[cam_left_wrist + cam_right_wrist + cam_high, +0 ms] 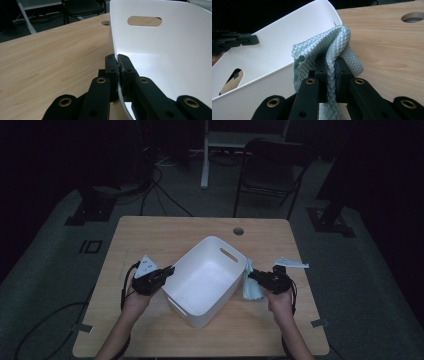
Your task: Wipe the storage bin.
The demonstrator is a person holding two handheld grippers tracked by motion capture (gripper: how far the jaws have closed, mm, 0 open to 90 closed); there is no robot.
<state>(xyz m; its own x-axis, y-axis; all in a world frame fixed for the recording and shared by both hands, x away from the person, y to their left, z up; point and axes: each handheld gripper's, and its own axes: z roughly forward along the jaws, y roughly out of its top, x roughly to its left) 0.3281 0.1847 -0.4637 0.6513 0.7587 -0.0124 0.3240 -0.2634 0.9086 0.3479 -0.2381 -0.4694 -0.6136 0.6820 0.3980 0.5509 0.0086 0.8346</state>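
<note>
Pinching the left wall of the white bin (207, 275) mid-table is the left gripper (169, 270). The right gripper (253, 276) squeezes a blue cloth (250, 285) just right of the bin.

smooth white plastic bin (205, 280), quilted pale-green cloth (329, 47), matt wood-grain table (150, 235), matt black jaws.

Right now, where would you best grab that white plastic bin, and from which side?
By its thin upright rim. The white plastic bin has tall, smooth walls, so jaws straddling the top edge, one inside and one outside, fit best. The left hand-held gripper does this, coming level from the bin's left side; the handle slot is an alternative.
</note>
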